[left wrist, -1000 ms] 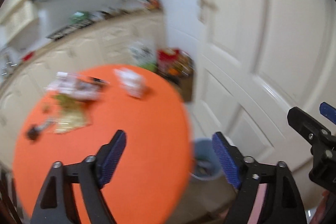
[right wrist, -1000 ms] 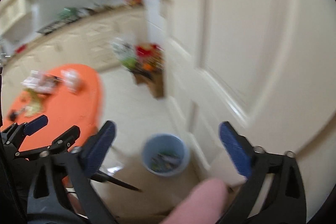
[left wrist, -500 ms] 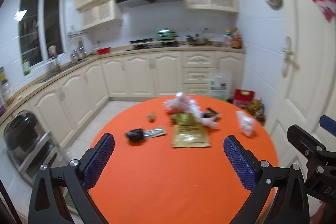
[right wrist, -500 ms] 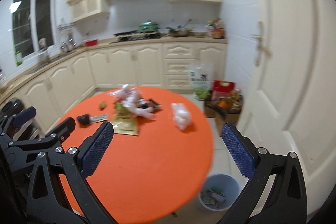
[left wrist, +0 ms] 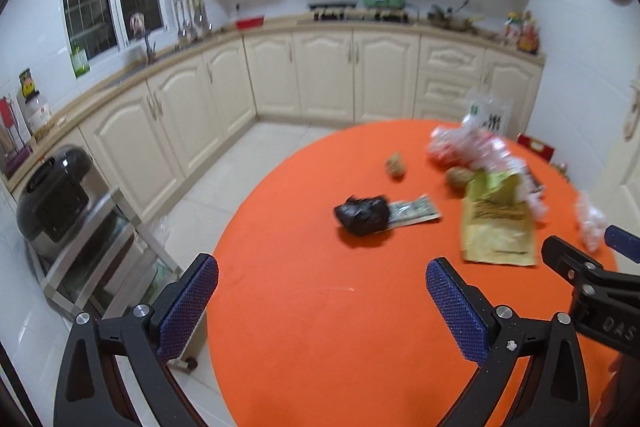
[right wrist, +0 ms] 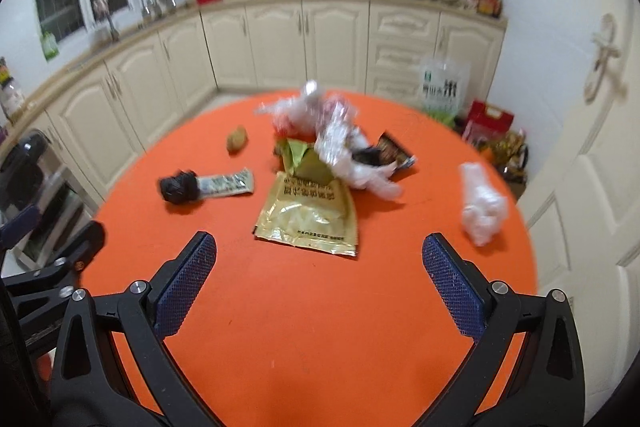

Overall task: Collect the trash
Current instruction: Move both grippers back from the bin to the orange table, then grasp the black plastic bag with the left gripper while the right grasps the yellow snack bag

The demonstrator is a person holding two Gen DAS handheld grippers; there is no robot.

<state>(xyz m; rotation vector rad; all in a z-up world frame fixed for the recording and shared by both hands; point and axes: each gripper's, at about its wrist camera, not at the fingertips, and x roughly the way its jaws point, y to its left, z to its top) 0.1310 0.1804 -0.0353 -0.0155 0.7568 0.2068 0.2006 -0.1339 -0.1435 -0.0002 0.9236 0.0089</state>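
Round orange desk (right wrist: 320, 327), smooth: glossy gold foil pouch (right wrist: 310, 213) centre, crumpled black bag (right wrist: 180, 187) left, white plastic wad (right wrist: 482, 205) right. Left gripper (left wrist: 320, 303) and right gripper (right wrist: 318, 275): jaws wide apart, empty, the left's having just spread.

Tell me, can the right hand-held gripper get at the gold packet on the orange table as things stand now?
Probably yes. The right hand-held gripper is open and empty, and the gold packet lies flat just ahead of it on the orange table, with bare cloth between. Only its far end is under the plastic wrappers.
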